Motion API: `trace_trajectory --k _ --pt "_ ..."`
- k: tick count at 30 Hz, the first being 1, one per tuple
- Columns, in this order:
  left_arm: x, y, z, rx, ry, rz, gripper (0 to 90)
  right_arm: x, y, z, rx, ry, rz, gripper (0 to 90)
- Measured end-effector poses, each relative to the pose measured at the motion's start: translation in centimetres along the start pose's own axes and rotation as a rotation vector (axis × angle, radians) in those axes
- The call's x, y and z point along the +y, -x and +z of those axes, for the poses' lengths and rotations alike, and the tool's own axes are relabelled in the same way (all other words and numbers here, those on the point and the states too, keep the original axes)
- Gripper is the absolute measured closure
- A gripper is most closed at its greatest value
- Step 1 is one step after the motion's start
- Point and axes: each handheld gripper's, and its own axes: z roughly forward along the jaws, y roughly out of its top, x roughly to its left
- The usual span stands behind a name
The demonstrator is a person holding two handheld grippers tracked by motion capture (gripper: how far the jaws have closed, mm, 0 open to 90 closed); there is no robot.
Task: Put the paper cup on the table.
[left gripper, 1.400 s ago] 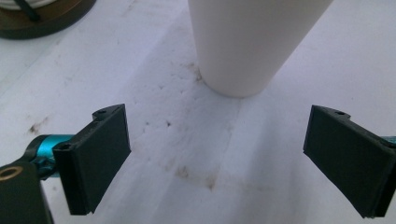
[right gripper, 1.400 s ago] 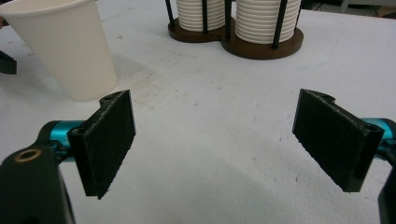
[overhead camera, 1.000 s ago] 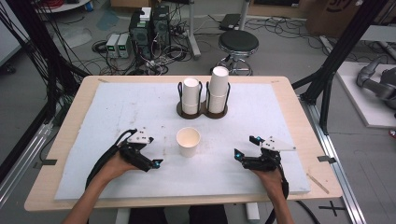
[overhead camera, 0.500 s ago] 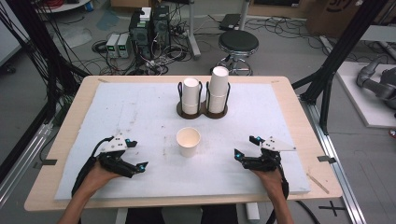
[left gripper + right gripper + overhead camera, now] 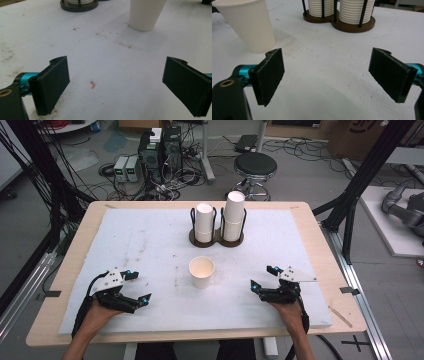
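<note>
At the mat's centre stands our cup (image 5: 201, 271); left gripper (image 5: 135, 288) and right gripper (image 5: 263, 279) gape, seemingly resting at seven and four o'clock; next, one reaches in.

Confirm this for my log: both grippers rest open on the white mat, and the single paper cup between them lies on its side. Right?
Not quite. The paper cup stands upright, mouth up, as the high view shows. The left gripper and right gripper do rest open on the white mat.

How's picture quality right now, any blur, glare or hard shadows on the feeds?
High view: even light, slightly soft, cup readable. Left gripper view: sharp on the mat, cup's base casting a faint shadow, no glare. Right gripper view: near claw pads a bit soft, cup stacks crisp, shadows mild.
</note>
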Motion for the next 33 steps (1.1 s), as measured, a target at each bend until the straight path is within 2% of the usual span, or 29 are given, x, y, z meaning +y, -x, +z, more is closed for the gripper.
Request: trace_trajectory --k 10,15,22,33 --pt "-0.18 -0.08 -0.31 -0.004 0.032 -0.006 7.2 -0.02 0.03 -0.02 0.002 0.006 0.000 13.8" --pt "-0.32 -0.25 -0.57 0.015 0.059 -0.033 7.2 -0.07 -0.03 -0.10 0.002 0.015 -0.008 13.8" --pt "-0.45 -0.45 -0.81 0.006 0.083 -0.048 7.2 -0.10 0.05 -0.17 0.009 0.020 -0.005 13.8" --pt "-0.47 -0.42 -0.83 0.000 0.086 -0.044 7.2 -0.12 -0.02 -0.22 0.012 0.022 -0.008 13.8"
